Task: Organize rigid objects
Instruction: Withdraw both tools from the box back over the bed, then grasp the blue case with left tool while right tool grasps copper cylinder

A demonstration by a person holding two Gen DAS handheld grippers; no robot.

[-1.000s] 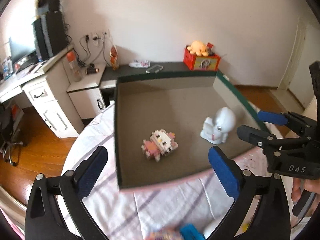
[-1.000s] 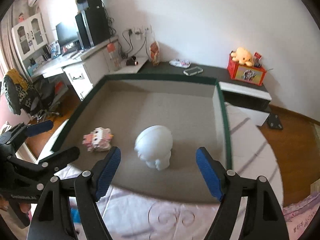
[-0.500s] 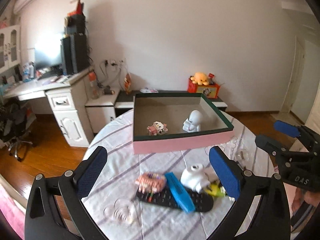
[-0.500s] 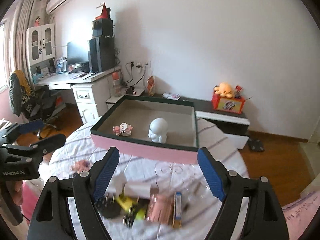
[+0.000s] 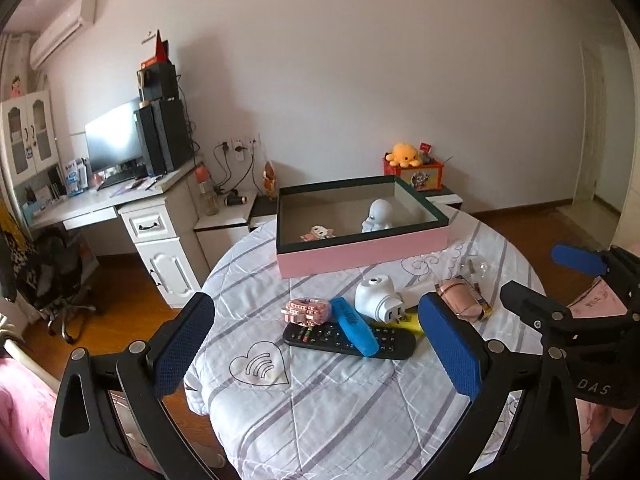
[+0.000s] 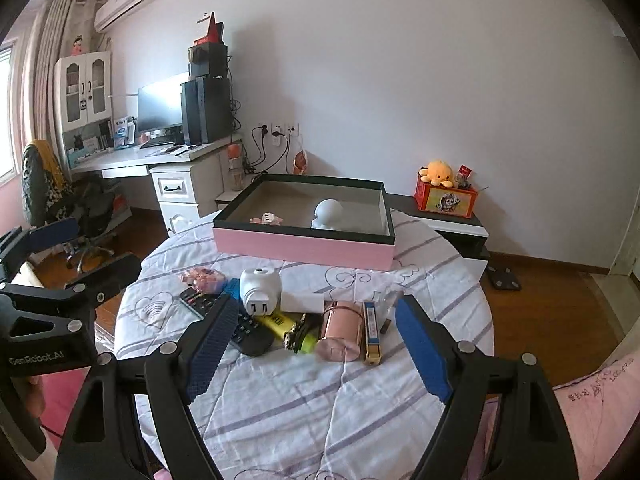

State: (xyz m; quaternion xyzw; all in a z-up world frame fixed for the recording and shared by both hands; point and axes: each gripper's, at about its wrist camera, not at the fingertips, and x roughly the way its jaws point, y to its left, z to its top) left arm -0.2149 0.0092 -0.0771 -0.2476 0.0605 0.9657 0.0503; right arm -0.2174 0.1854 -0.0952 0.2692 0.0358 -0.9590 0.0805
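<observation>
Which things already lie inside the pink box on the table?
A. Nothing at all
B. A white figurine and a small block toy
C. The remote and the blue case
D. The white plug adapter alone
B: inside the pink box stand a white figurine and a small block toy; the rest lies outside it.

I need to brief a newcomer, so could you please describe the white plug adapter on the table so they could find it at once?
Start at the pink box on the round table. In the clutter just in front of it sits the white plug adapter, beside a black remote. It is the only rounded white lump outside the box, with two metal prongs facing the camera.
</observation>
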